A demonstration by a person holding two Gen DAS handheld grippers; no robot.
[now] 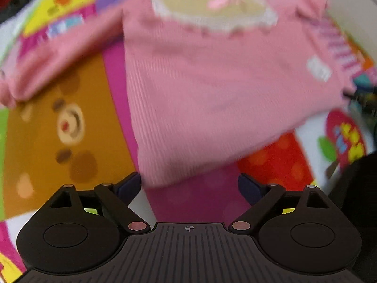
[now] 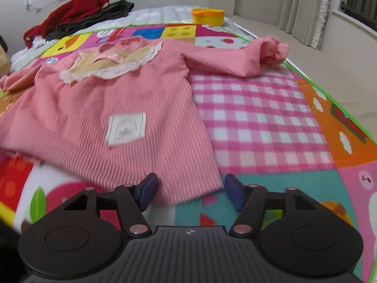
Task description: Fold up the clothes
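A pink sweater [image 2: 113, 108] lies flat, front up, on a colorful play mat [image 2: 271, 118], sleeves spread out to both sides. The left gripper [image 1: 189, 187] has its fingers wide apart near the hem. The right gripper [image 2: 190, 192] is spread too, with the hem corner between its fingers, maybe touching; it is blurry.

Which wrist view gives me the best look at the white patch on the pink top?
The right wrist view: the white patch sits near centre on the pink top, fairly sharp, its square outline whole. In the left wrist view the patch is a small motion-blurred smear near the right edge.
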